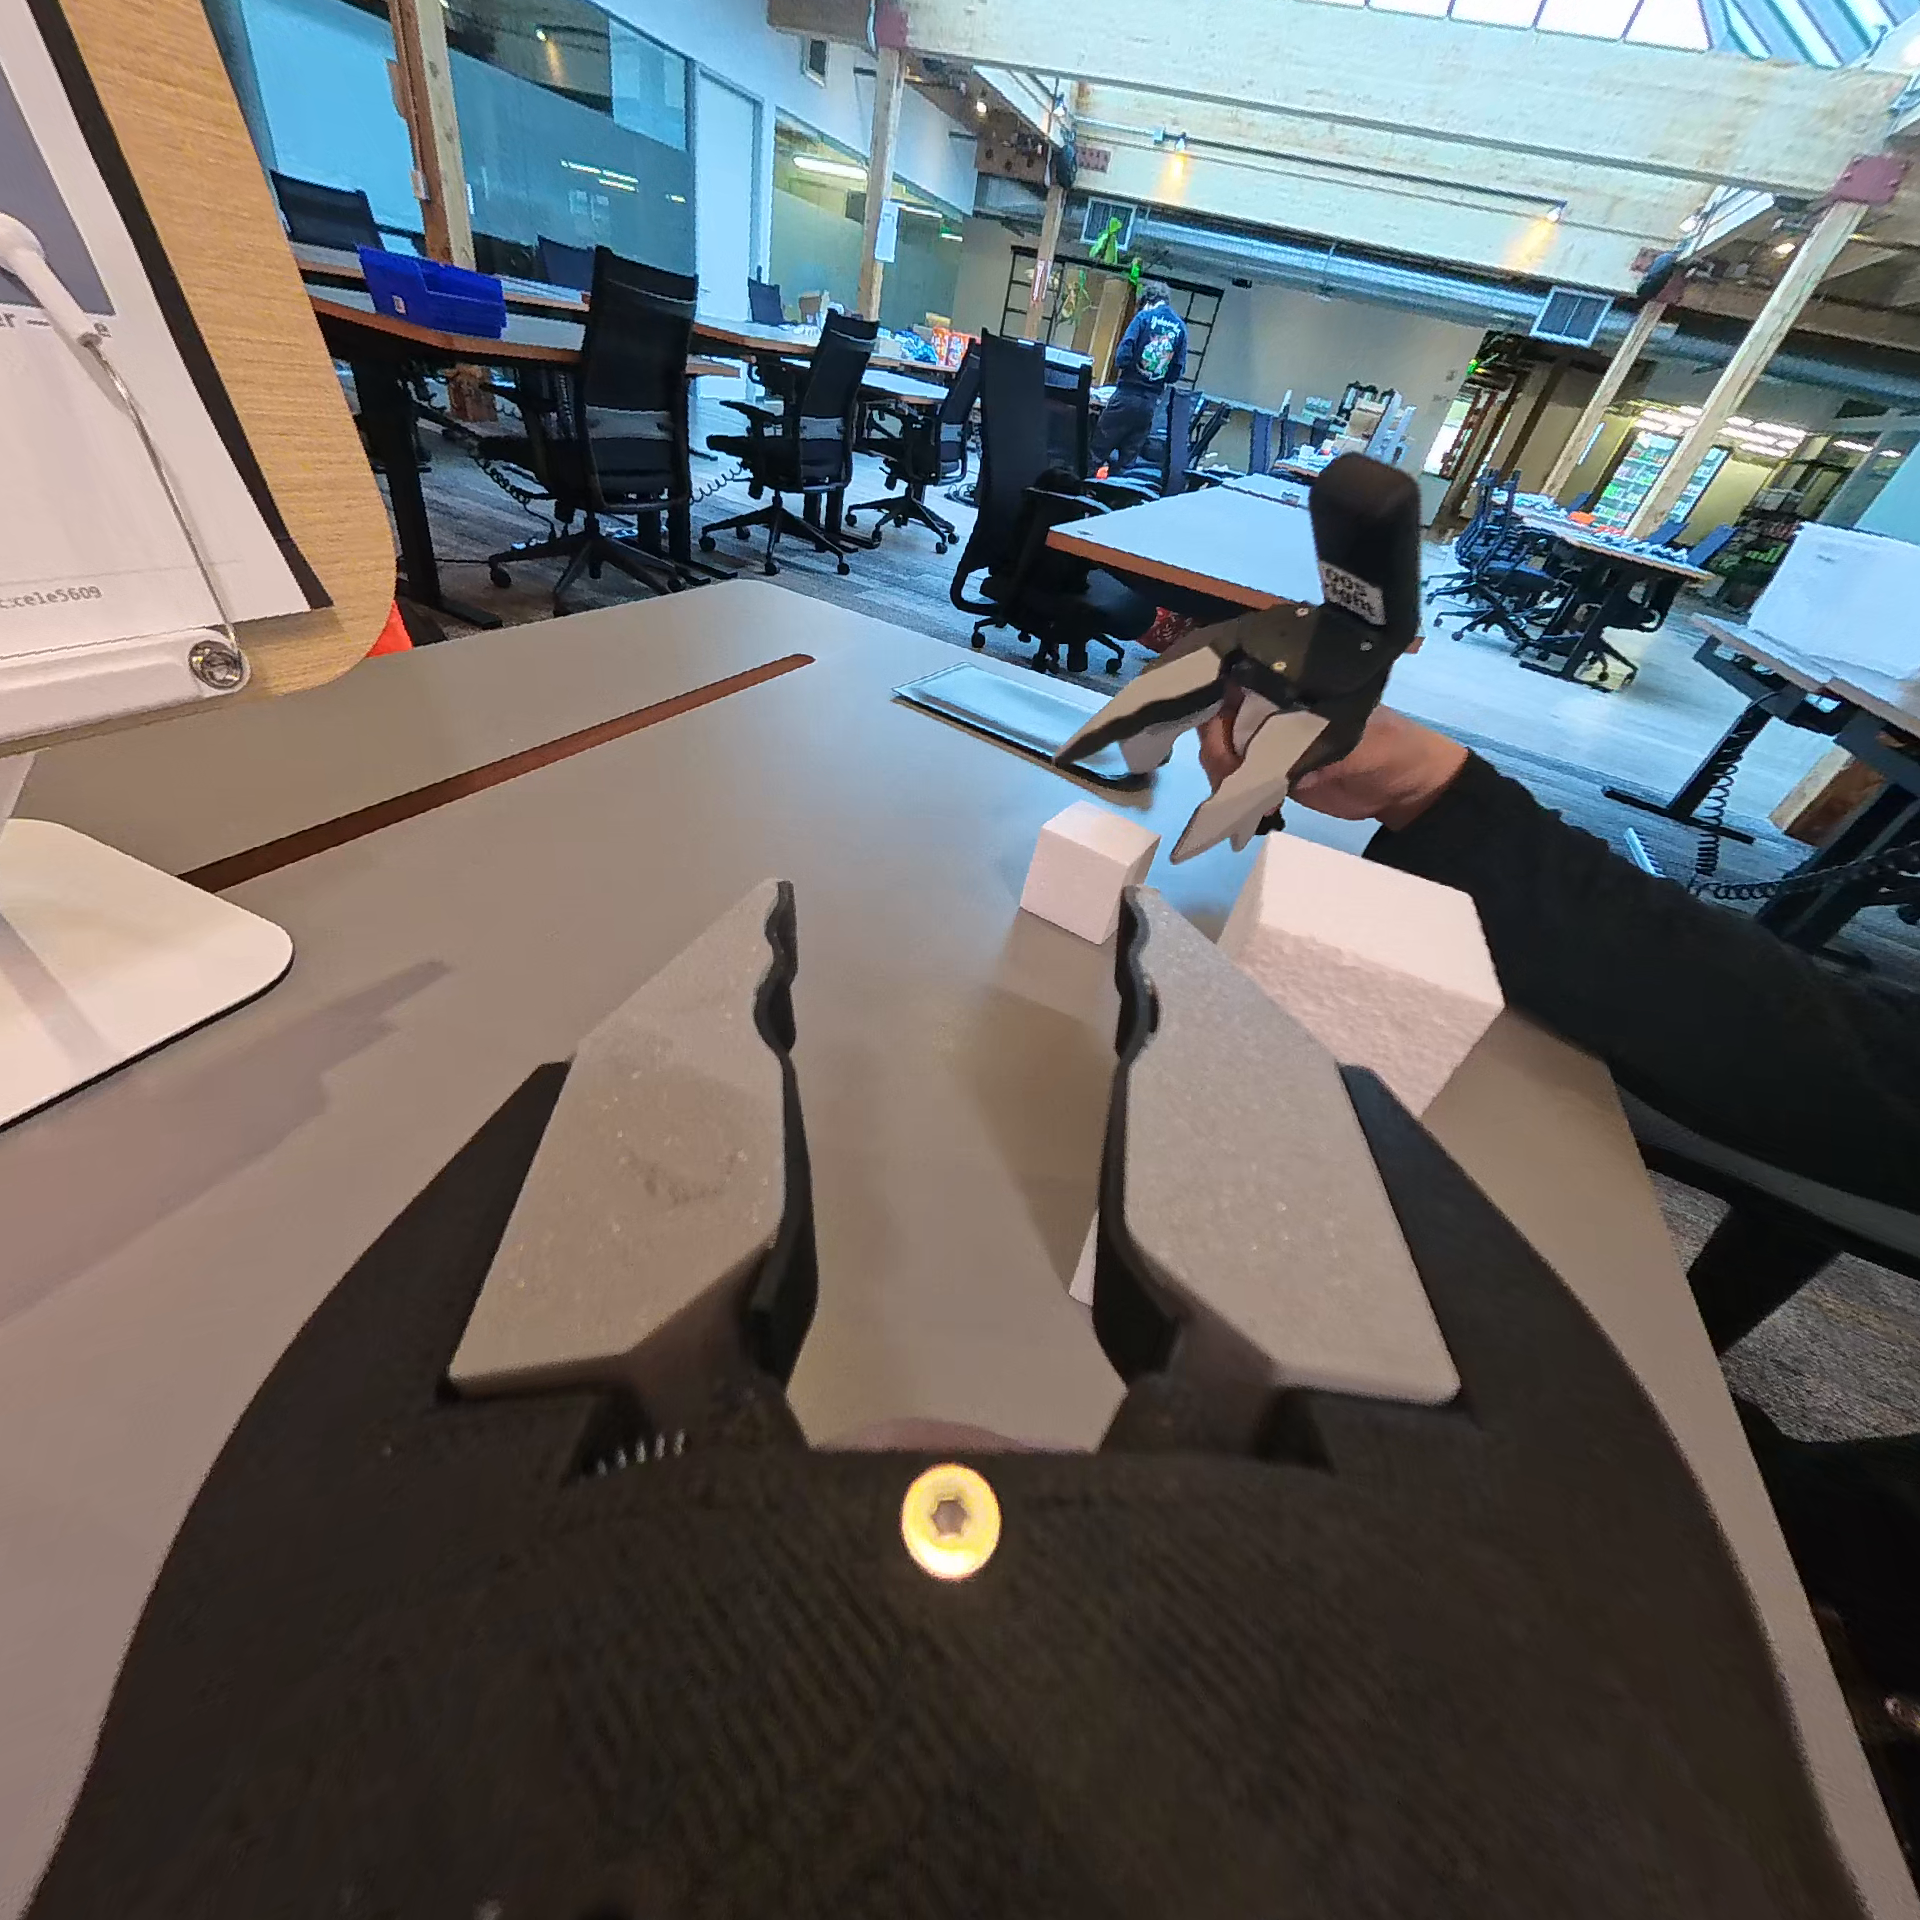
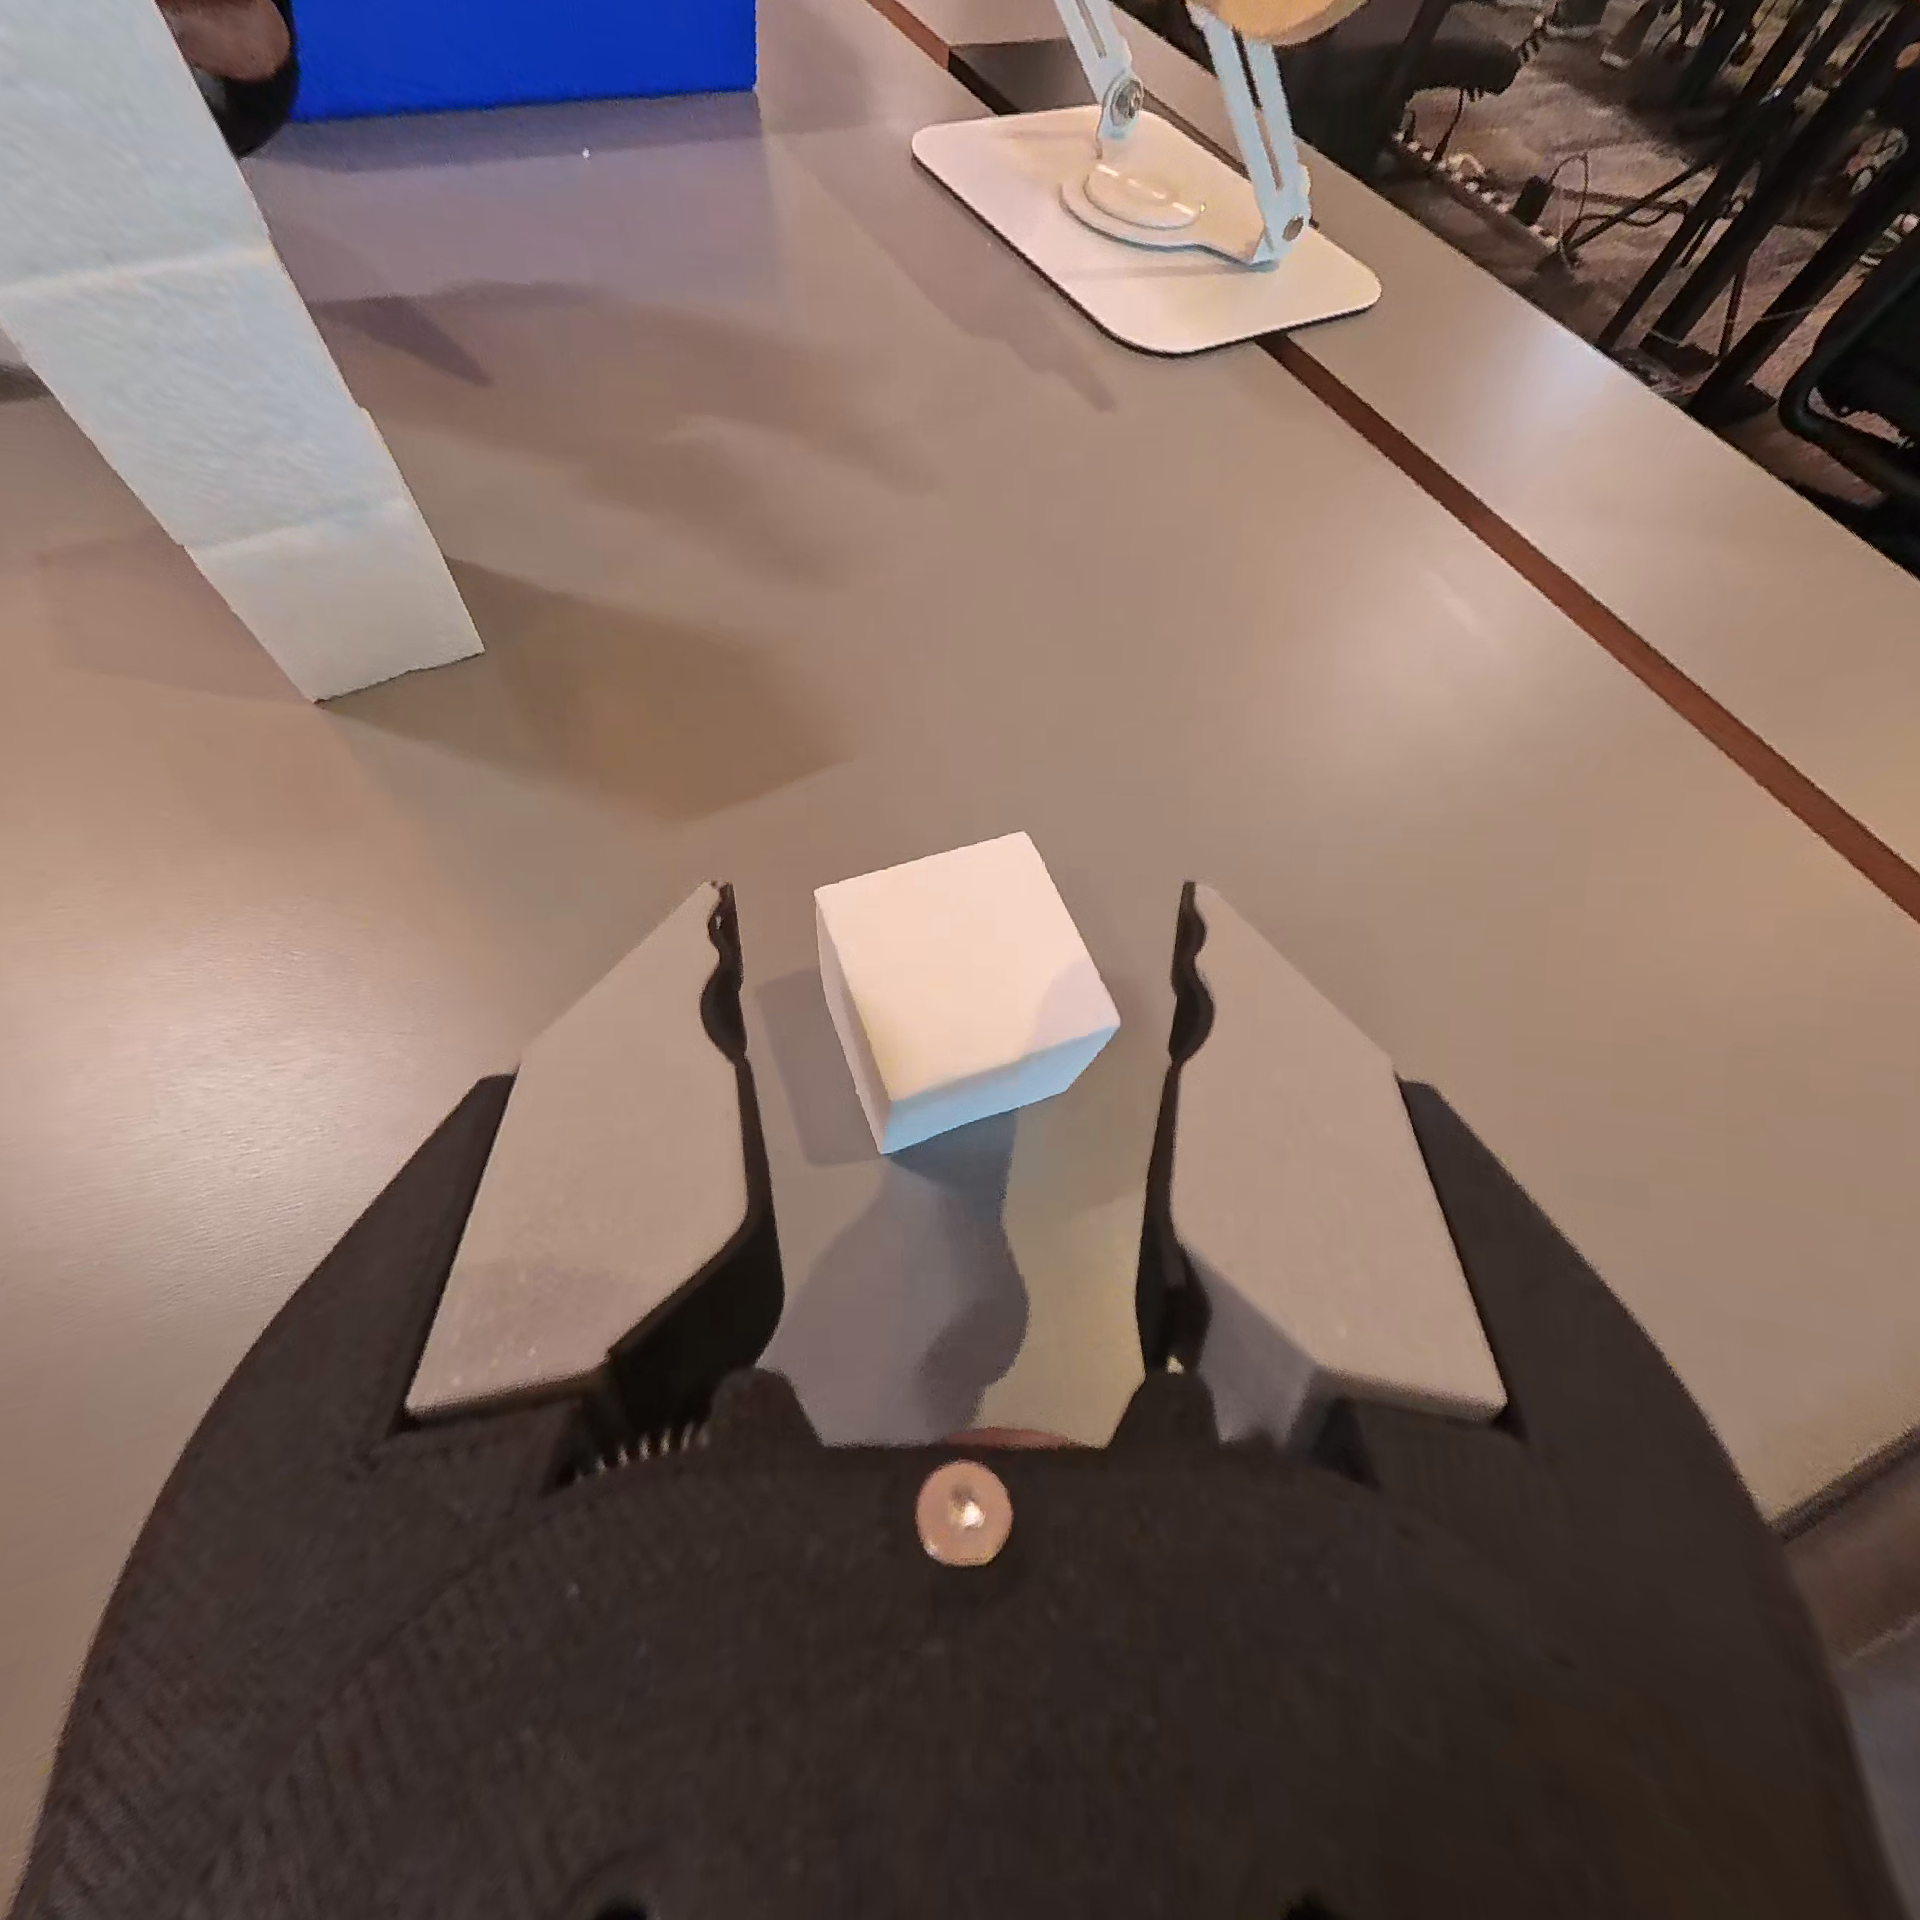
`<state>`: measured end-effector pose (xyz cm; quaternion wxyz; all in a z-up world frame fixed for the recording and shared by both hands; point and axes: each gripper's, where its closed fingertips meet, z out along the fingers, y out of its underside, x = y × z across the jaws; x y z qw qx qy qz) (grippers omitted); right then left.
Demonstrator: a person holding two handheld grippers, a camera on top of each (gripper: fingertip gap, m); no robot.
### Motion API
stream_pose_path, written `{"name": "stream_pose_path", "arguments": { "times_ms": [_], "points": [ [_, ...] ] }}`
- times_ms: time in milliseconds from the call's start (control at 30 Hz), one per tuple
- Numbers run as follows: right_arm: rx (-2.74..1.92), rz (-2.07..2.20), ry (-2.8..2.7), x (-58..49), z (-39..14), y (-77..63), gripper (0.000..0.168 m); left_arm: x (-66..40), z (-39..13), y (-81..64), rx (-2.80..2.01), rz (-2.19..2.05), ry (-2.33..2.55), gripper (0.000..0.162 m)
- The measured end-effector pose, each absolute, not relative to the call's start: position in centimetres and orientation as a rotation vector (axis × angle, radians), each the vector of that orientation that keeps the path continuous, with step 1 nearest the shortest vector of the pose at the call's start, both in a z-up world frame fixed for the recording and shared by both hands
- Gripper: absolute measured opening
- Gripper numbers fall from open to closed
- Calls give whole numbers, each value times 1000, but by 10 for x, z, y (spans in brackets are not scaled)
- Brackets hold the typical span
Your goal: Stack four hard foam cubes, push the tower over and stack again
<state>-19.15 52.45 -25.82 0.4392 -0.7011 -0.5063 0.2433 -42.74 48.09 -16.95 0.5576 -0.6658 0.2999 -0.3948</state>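
My right gripper (image 2: pixel 956 904), fingers spread, straddles the small white cube (image 2: pixel 961 987) lying on the grey table (image 2: pixel 1299 644), while my left gripper (image 1: pixel 956 925) hangs likewise spread beside the foam stack (image 2: pixel 208 343).

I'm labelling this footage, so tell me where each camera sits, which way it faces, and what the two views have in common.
Left wrist view: on the left gripper, low over the table, facing the office; right gripper, hand and sleeve show.
Right wrist view: on the right gripper, tilted down at the small foam cube between its open fingers.
Shared: small foam cube, foam stack, white stand base.
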Motion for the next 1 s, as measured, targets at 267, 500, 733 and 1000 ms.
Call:
{"name": "stream_pose_path", "arguments": {
  "times_ms": [267, 500, 733, 1000],
  "points": [
    [-1781, 566, -1312, -192, -272, 524, 50, -427, -169, 481, -1568, -923, 710, 60],
    [-1691, 669, -1245, -197, -244, 519, 50, -433, -159, 481, -1529, -909, 680, 59],
    [-1382, 877, -1113, -219, -167, 491, 50, -428, -150, 472, -1489, -887, 732, 59],
    [-1145, 925, -1050, -271, -111, 462, 50, -417, -145, 461, -1457, -853, 801, 61]
  ]
}}
